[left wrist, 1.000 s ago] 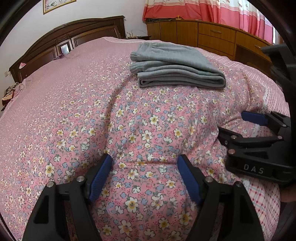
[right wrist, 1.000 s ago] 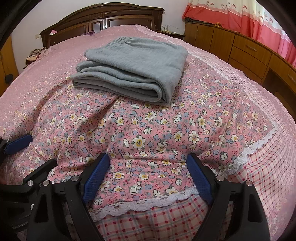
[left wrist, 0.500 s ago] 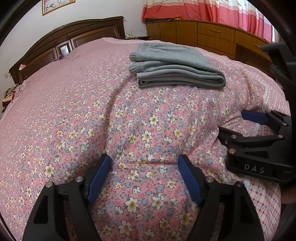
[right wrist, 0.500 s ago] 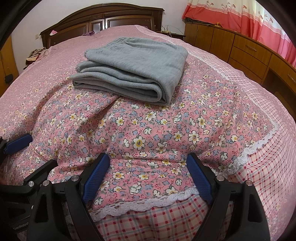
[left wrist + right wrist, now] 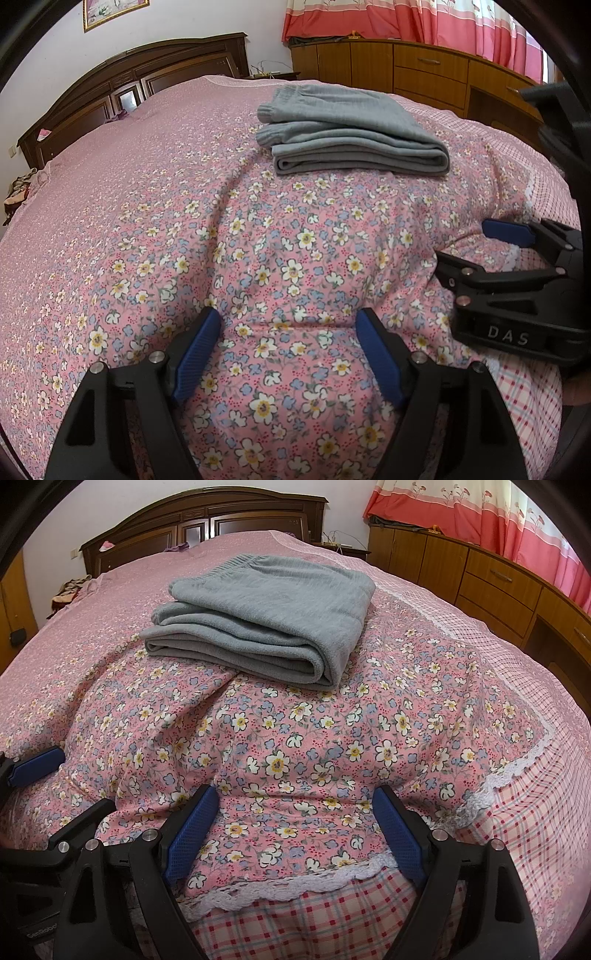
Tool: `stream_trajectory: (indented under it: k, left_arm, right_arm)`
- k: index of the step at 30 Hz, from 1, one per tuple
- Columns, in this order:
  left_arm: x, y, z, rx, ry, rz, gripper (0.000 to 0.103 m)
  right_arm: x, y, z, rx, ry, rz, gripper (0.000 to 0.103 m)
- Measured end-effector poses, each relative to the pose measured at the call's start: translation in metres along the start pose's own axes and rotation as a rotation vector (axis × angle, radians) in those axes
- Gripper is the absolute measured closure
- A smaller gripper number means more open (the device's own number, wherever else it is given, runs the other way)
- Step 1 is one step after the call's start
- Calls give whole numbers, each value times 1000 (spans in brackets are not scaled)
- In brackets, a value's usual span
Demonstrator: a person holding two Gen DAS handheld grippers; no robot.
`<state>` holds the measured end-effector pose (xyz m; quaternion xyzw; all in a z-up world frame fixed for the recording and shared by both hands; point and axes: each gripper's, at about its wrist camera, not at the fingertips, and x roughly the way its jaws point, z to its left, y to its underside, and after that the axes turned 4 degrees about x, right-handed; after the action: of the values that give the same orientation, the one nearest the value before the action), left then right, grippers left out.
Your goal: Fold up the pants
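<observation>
Nothing has changed over the last second: grey pants (image 5: pixel 266 613) sit fully folded in a compact stack on the bed (image 5: pixel 332 738), toward the headboard (image 5: pixel 207 520) from both tools. Left hand-held gripper (image 5: pixel 288 354) and right hand-held gripper (image 5: pixel 295 830) stay spread wide, holding nothing, resting near the bed's foot edge, well apart from the pants. Folding looks finished; hands idle, likely end of episode.

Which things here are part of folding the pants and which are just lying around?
Part of the job: grey pants, folded on the floral bedspread; left gripper and right gripper, both open.

Lying about: clothes by the headboard, wooden dresser, curtains.
</observation>
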<state>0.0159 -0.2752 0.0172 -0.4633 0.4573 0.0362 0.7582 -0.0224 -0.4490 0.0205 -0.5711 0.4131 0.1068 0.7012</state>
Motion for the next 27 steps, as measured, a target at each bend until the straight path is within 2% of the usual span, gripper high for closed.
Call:
stream_trajectory:
  k: [27]
  left_arm:
    - [3, 0, 2, 2, 3, 1, 21]
  right_arm:
    - [0, 0, -1, 3, -1, -1, 15]
